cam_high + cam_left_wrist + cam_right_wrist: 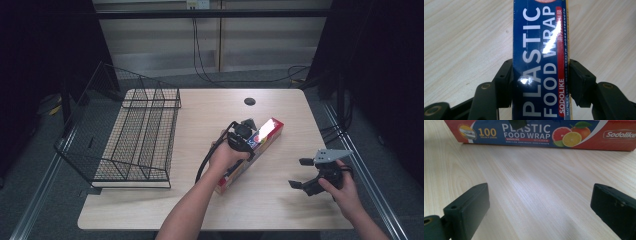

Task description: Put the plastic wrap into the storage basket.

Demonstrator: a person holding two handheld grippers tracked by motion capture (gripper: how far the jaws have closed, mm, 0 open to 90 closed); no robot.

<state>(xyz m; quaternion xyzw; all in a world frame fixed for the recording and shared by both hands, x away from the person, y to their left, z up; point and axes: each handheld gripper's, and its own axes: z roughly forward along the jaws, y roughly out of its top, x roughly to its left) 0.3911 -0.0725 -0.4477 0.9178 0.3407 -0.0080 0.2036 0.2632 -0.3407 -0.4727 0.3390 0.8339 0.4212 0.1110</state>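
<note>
Food wrap box (252,150), pale wooden table (280,205), dark room

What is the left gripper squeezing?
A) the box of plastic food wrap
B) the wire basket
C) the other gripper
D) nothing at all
A: in the left gripper view the left gripper's two black jaws press on both sides of the box, which reads PLASTIC FOOD WRAP.
</note>
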